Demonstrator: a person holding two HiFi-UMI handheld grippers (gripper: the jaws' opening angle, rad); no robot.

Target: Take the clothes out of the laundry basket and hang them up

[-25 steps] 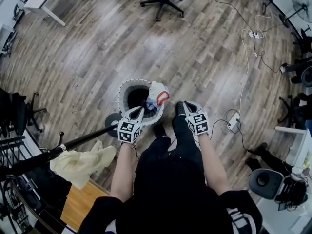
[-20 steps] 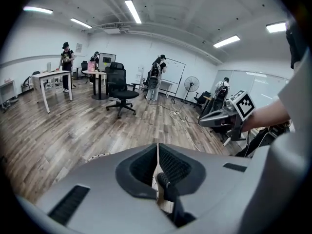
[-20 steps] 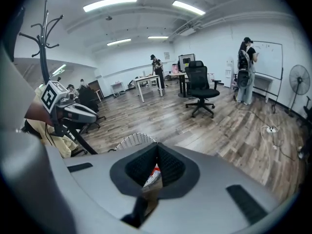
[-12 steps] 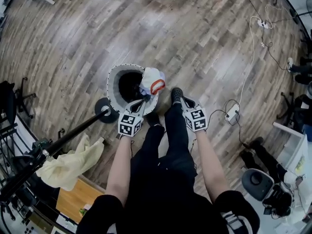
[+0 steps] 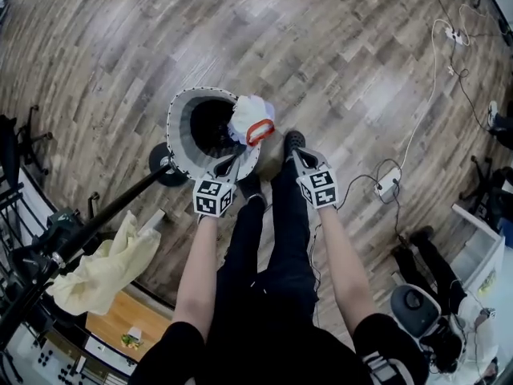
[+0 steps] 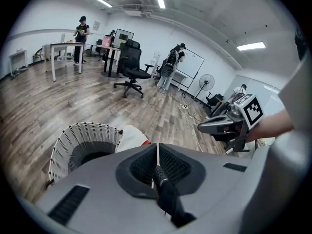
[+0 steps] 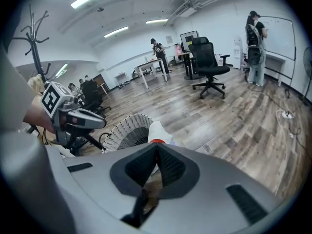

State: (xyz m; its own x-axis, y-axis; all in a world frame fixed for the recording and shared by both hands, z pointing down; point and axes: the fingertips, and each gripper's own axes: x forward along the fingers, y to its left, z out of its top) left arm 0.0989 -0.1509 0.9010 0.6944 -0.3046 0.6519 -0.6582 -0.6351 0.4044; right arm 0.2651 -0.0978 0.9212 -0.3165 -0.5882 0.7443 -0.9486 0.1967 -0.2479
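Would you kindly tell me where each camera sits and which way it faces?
Head view: on the person's head, looking steeply down at the laundry basket; shows arms, legs, left gripper, right gripper.
Left gripper view: on that gripper, looking along shut jaws over the basket; shows the right gripper.
Right gripper view: likewise, showing the left gripper.
All share the basket.

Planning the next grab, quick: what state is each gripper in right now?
Left gripper: closed, nothing between the jaws.
Right gripper: closed, nothing between the jaws.
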